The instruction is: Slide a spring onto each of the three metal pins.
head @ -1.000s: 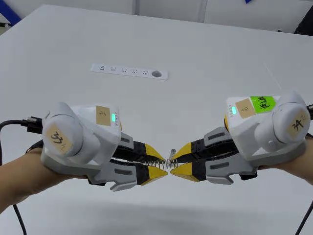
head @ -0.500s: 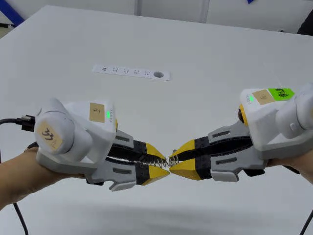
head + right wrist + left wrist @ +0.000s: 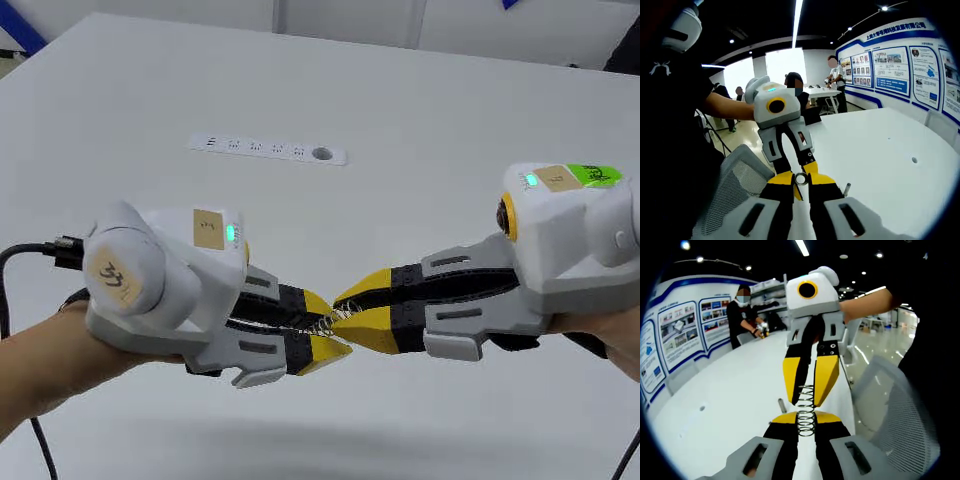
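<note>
A thin metal spring (image 3: pixel 322 322) bridges the tips of both grippers above the white table (image 3: pixel 420 120). My left gripper (image 3: pixel 338 324) is shut on the spring's near end, and the coil (image 3: pixel 806 412) rises out from between its jaws. My right gripper (image 3: pixel 342 312) faces it tip to tip, shut on a small metal pin that is mostly hidden inside the spring. In the right gripper view the spring's round end (image 3: pixel 801 178) sits between the yellow jaw tips. A second loose pin (image 3: pixel 846 189) stands on the table beside them; in the left gripper view this pin (image 3: pixel 781 404) shows too.
A white power strip (image 3: pixel 268 148) lies on the table farther back. A black cable (image 3: pixel 25 255) trails from the left gripper. A mesh chair (image 3: pixel 735 190) stands at the table's edge. People stand in the far background.
The right gripper has moved left toward the left gripper. The tips now overlap and less of the spring shows between them.
</note>
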Demonstrator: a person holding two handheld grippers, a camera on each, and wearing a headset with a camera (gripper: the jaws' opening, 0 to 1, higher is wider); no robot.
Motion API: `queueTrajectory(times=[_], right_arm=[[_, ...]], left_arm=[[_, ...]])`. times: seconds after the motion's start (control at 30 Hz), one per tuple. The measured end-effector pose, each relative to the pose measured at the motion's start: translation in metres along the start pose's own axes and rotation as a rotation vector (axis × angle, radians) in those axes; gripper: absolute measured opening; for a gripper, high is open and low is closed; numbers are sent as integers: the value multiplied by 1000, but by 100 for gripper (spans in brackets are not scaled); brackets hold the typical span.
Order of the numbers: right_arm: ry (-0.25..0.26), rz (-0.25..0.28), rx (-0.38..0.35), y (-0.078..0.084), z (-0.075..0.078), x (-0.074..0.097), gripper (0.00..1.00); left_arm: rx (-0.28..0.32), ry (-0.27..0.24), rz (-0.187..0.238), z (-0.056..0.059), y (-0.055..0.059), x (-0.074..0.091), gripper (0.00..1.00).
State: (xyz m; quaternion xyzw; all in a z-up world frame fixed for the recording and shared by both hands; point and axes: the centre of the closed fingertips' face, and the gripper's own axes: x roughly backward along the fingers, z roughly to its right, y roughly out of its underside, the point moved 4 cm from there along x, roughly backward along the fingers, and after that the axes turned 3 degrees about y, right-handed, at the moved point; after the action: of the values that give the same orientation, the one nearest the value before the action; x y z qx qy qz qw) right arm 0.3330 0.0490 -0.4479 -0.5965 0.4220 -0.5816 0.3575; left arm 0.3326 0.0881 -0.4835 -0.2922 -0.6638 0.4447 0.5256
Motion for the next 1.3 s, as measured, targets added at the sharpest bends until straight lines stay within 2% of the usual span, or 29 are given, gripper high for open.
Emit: queueTrajectory(times=[0.2, 0.37, 0.5, 0.6, 0.7, 0.87, 0.93, 1.1, 1.17, 1.3], right_arm=[[8, 26, -2, -9, -3, -5, 11], [33, 8, 39, -11, -3, -10, 11], [38, 12, 31, -12, 0, -9, 11], [51, 10, 33, -14, 4, -9, 11], [78, 21, 26, -20, 13, -6, 11], [126, 37, 24, -23, 31, 1, 11], [147, 34, 23, -22, 37, 3, 11], [224, 58, -47, -15, 59, 10, 11], [268, 42, -72, -7, 70, 12, 11], [344, 12, -144, 11, 91, 10, 11]], left_arm=[[1, 5, 3, 1, -3, -3, 11], [4, -8, -1, -1, -1, -4, 11], [51, -10, 18, -3, -2, -1, 12], [47, -33, 22, -8, -2, 2, 12], [36, -76, 11, -16, 2, 4, 17], [67, -101, 37, -24, 0, 8, 36], [66, -110, 28, -25, 1, 9, 40], [60, -160, -21, -33, 14, 17, 54], [77, -182, -30, -37, 20, 20, 58], [168, -246, 16, -47, 25, 26, 65]])
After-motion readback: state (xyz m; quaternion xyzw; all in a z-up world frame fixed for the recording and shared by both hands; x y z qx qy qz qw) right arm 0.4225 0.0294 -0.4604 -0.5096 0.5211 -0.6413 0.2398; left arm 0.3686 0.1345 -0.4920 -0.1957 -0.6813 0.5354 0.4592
